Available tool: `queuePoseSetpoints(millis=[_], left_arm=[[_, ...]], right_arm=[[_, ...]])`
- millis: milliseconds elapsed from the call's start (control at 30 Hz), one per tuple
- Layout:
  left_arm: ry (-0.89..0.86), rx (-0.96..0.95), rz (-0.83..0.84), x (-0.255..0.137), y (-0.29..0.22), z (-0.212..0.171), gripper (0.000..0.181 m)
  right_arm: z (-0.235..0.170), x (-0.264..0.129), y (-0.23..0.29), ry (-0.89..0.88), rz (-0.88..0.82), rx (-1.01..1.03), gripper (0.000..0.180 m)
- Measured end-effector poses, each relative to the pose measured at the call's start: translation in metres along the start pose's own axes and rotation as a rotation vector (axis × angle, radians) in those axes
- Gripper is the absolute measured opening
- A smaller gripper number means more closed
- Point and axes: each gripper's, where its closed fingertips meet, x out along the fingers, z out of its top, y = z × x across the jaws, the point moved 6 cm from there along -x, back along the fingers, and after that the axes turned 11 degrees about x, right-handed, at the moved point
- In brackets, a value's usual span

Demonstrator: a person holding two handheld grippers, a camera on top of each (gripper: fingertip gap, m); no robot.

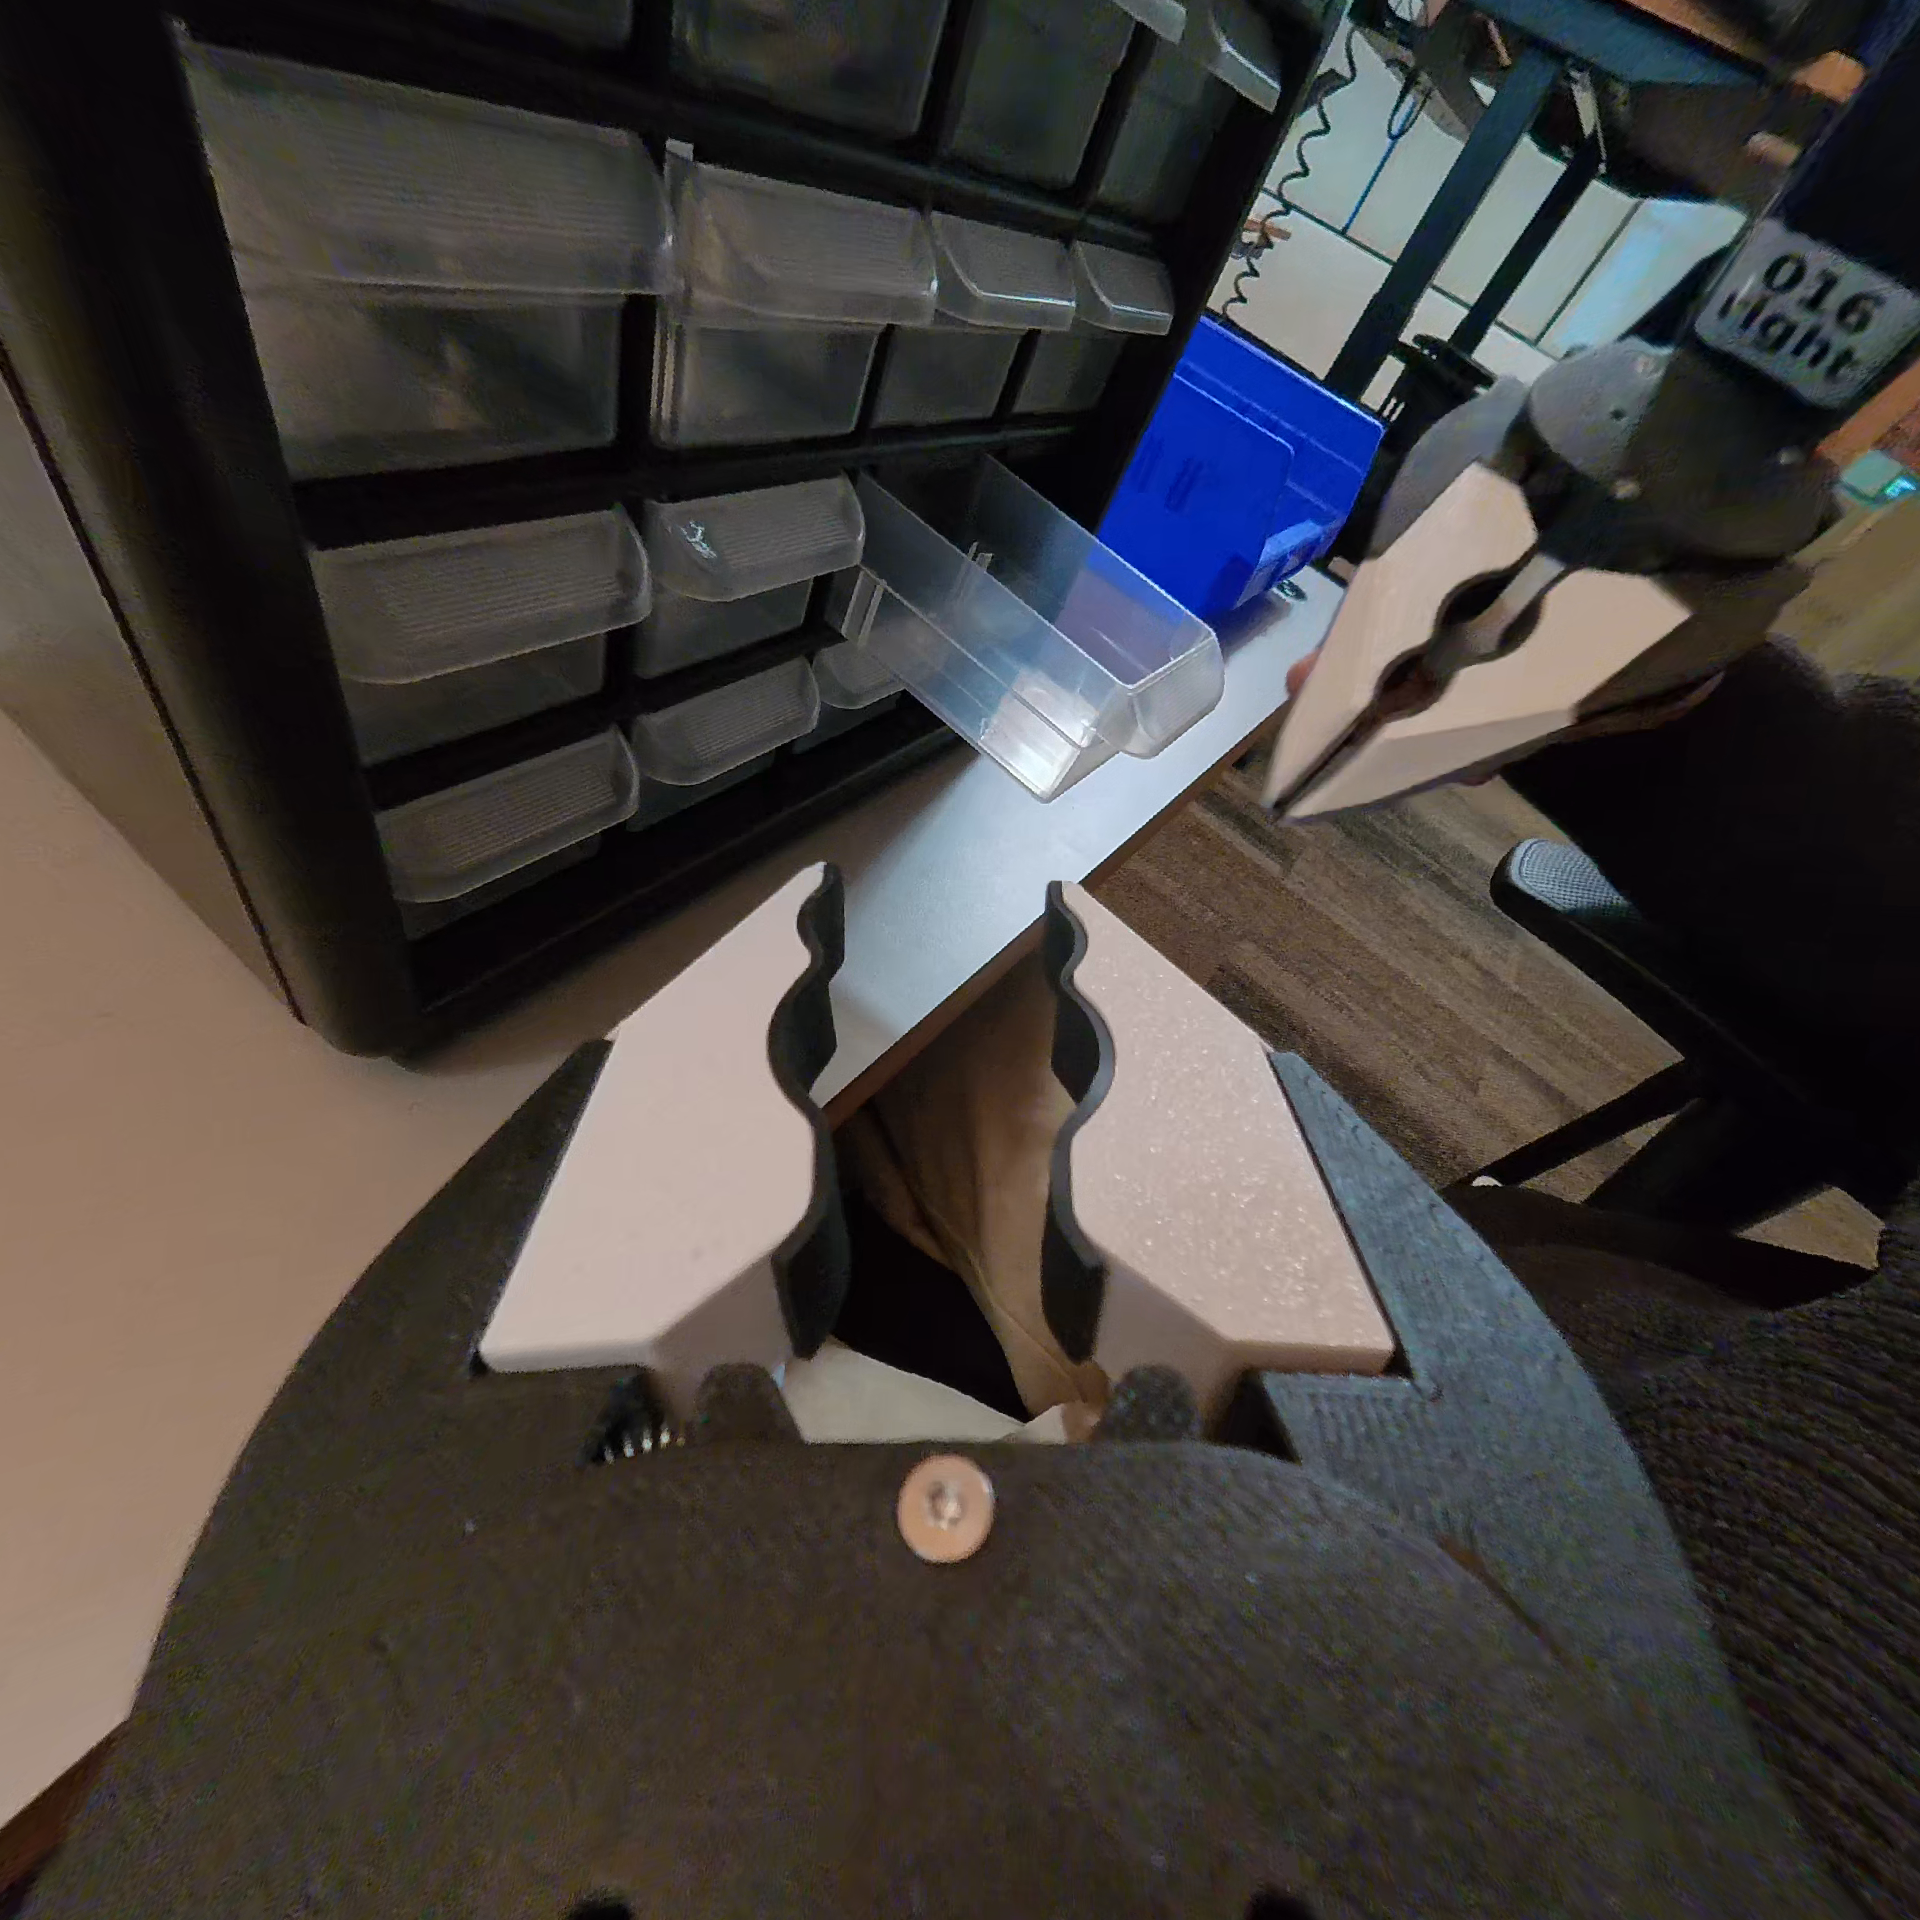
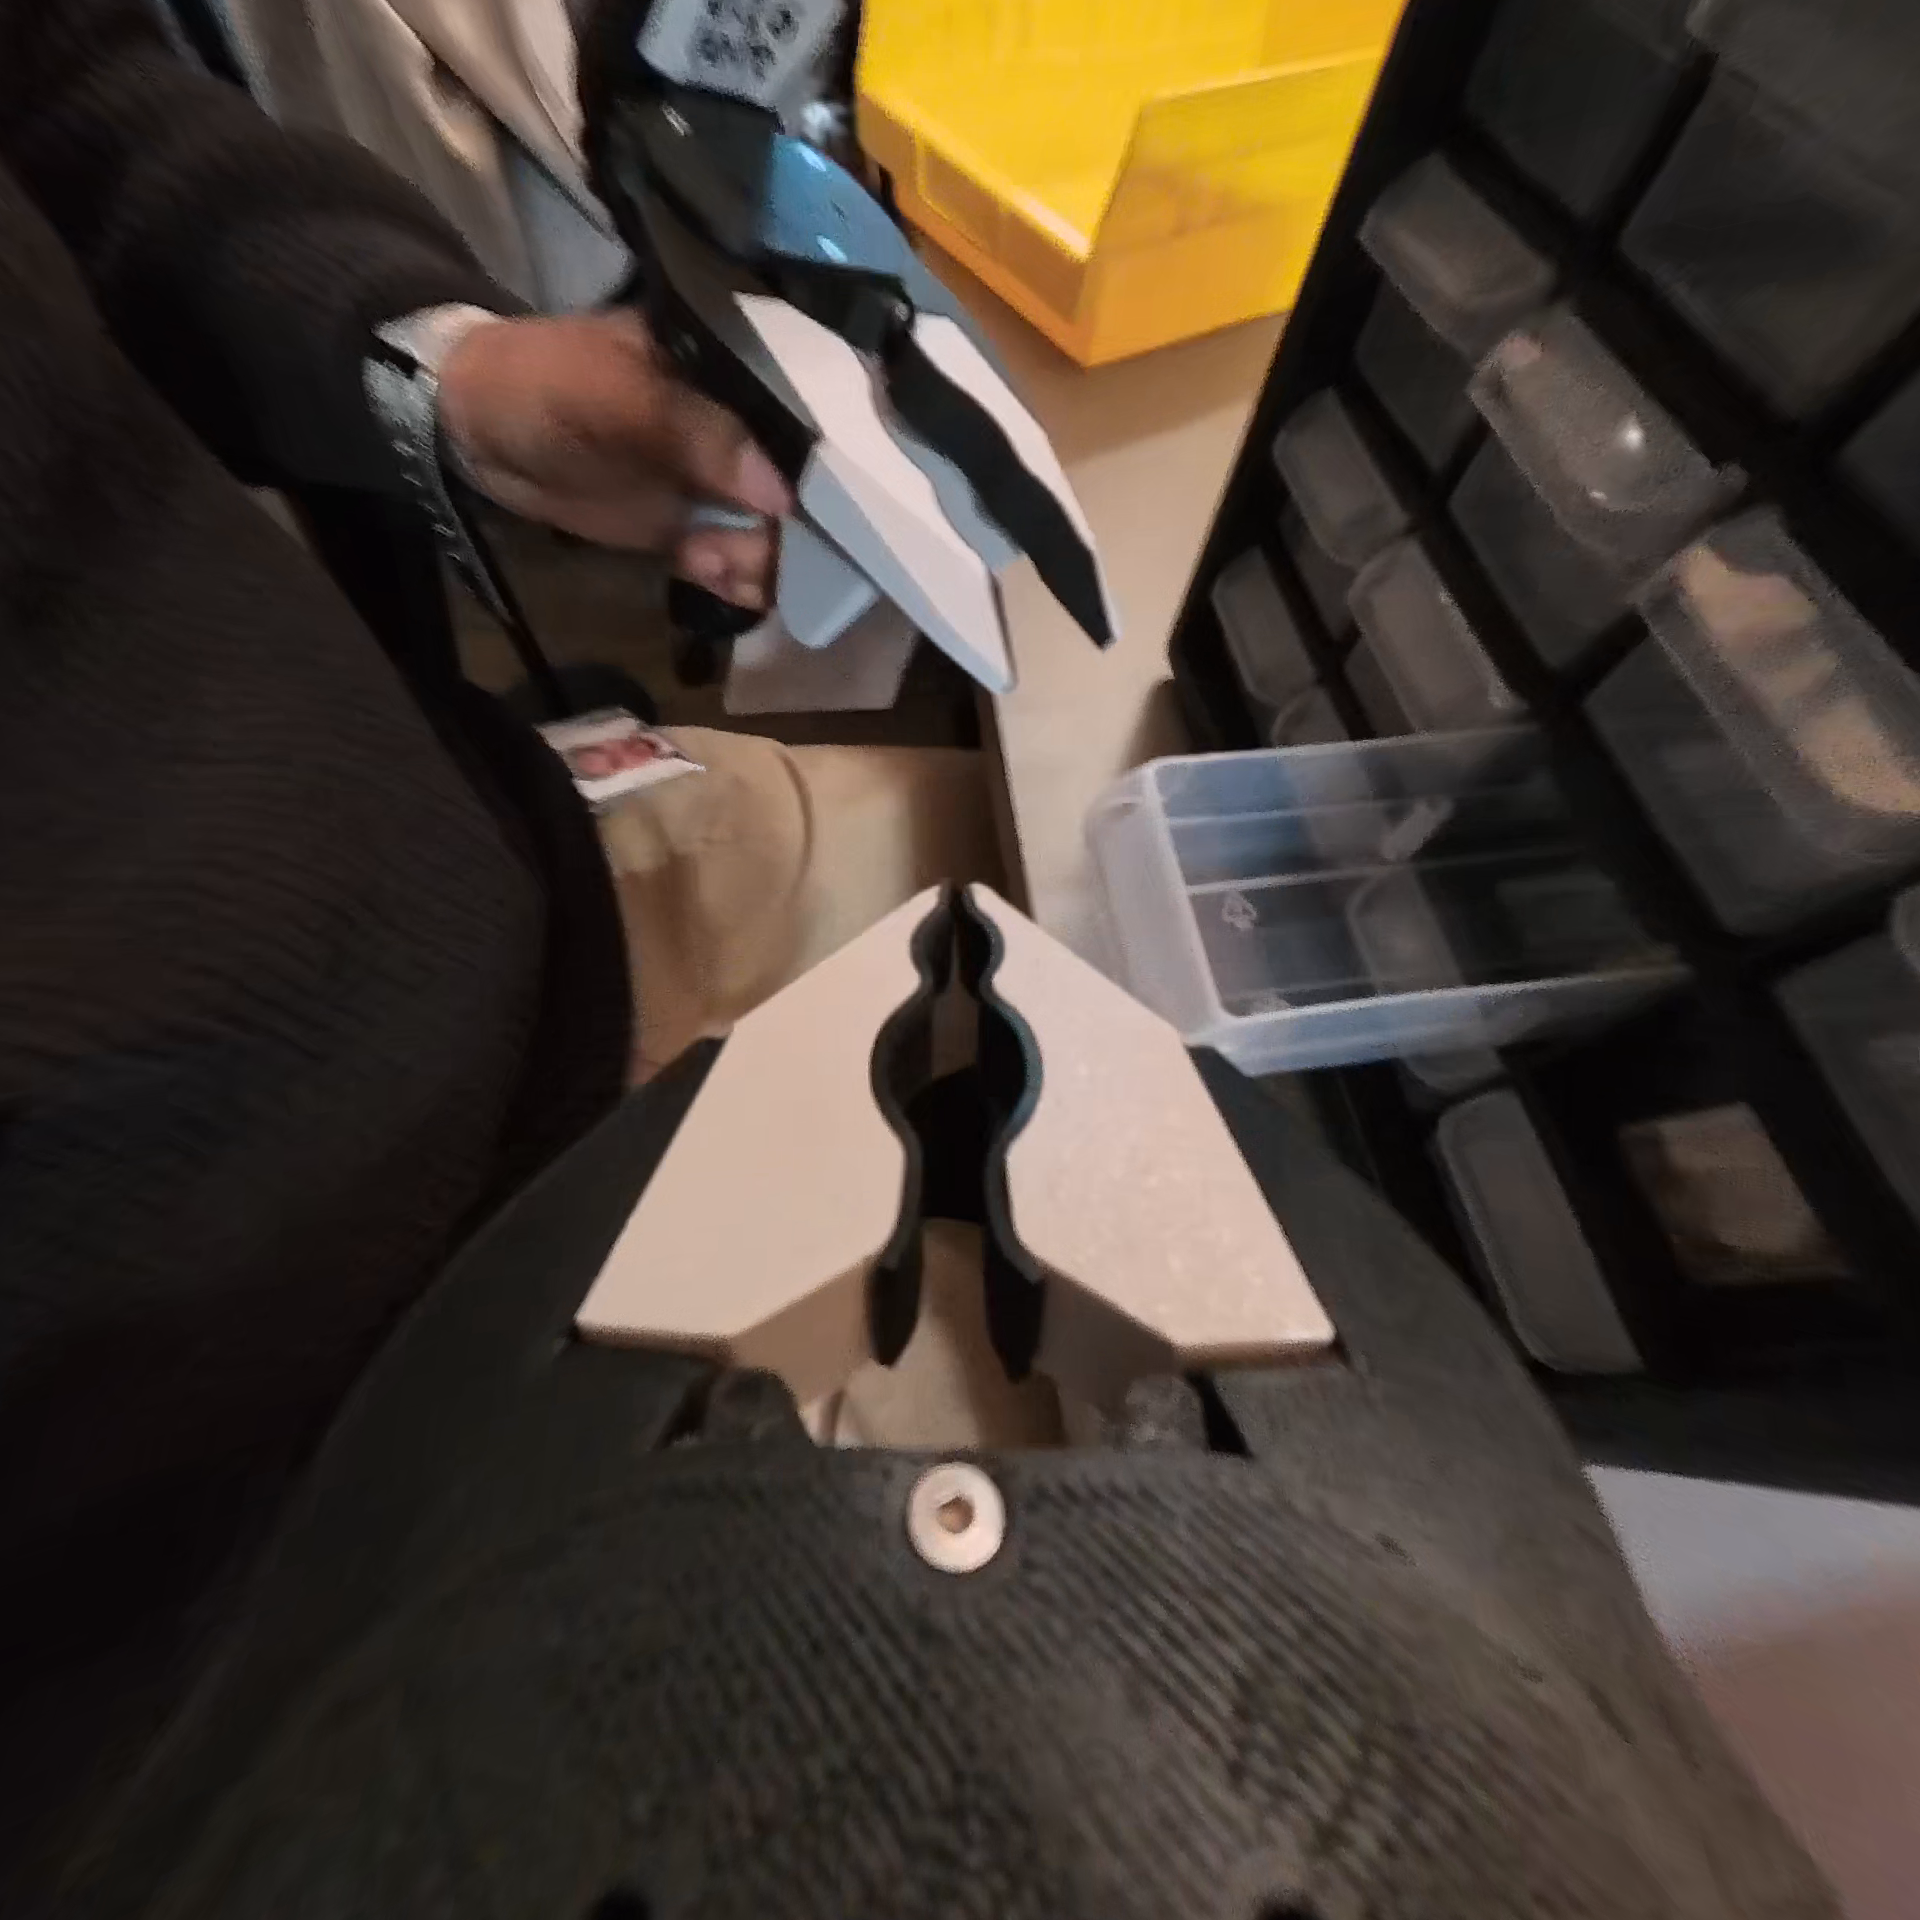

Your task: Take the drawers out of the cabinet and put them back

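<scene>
Nearest in the left wrist view, the left gripper [image 1: 940,904] is held above the front edge of the surface [image 1: 935,862], its jaws parted with a clear gap and nothing between them. Ahead of it and a little to the right, apart from its fingertips, a clear drawer [image 1: 1039,634] sticks far out of its slot in the black cabinet [image 1: 343,966] and tilts downward, its front end hanging above the surface. The other clear drawers in the cabinet sit pushed in.

To the right of that drawer, the right gripper [image 1: 1288,805] hangs in the air with its fingertips pressed together and empty, close to the drawer's front but not touching it. In the right wrist view the same right gripper [image 2: 958,896] shows its tips meeting, with the drawer [image 2: 1351,894] just to its right, open top visible, and the cabinet [image 2: 1288,436] behind.

Farther off, a blue bin [image 1: 1226,488] stands beside the cabinet, and a yellow bin [image 2: 1101,177] sits on the surface beyond the left gripper [image 2: 1049,655], which a hand [image 2: 592,436] holds.
</scene>
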Motion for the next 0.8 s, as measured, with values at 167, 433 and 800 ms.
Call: queuePoseSetpoints(millis=[167,433,800], left_arm=[[0.000,0.003,0.002,0.000,0.000,0.000,0.036],[0.003,0.001,0.003,0.000,0.001,-0.001,0.036],[-0.028,0.005,0.041,-0.006,0.009,0.006,0.038]], right_arm=[[-0.001,0.007,-0.019,-0.030,-0.121,-0.032,0.000],[0.009,0.013,-0.069,-0.085,-0.454,-0.072,0.005],[0.003,0.015,-0.053,-0.129,-0.341,0.039,0.040]])
